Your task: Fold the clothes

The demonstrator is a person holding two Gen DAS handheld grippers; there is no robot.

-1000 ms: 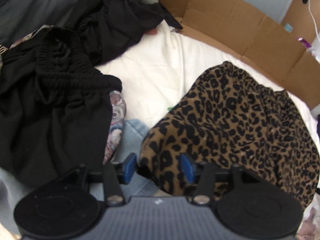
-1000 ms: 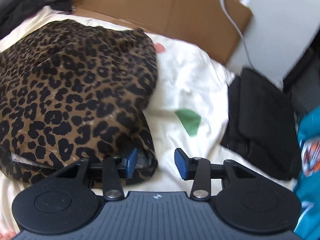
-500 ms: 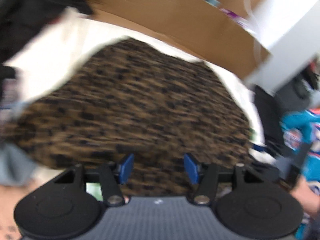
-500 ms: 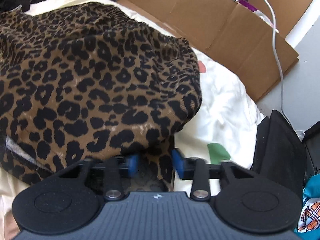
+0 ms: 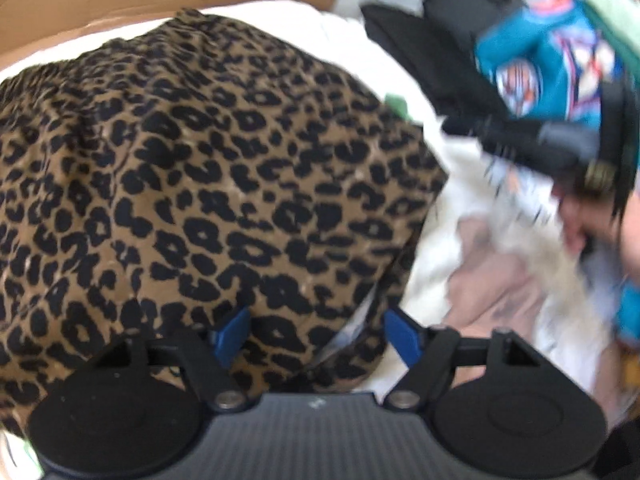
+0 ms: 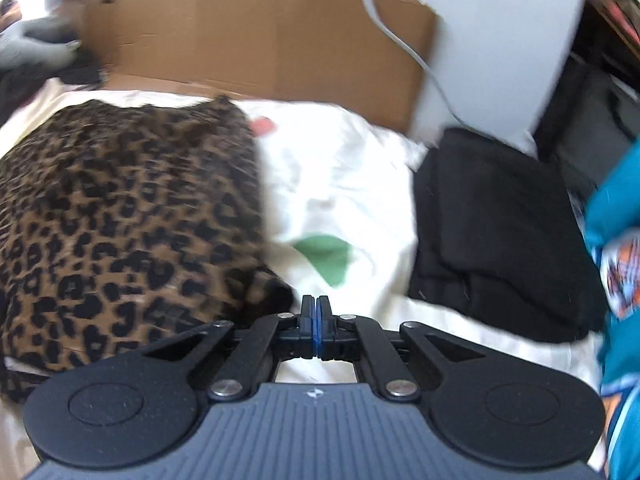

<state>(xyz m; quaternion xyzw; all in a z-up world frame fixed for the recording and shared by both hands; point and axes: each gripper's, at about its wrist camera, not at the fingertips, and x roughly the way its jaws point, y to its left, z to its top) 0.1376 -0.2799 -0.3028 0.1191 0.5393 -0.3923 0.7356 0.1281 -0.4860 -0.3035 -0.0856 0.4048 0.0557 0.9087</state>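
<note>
The leopard skirt (image 5: 208, 184) is lying bunched on the white sheet (image 6: 344, 184), looking soft and floppy. The left gripper (image 5: 316, 334) is opening over its near hem; the right gripper (image 6: 316, 322) is sitting clenched, empty. I'd pinch the hem corners.
</note>
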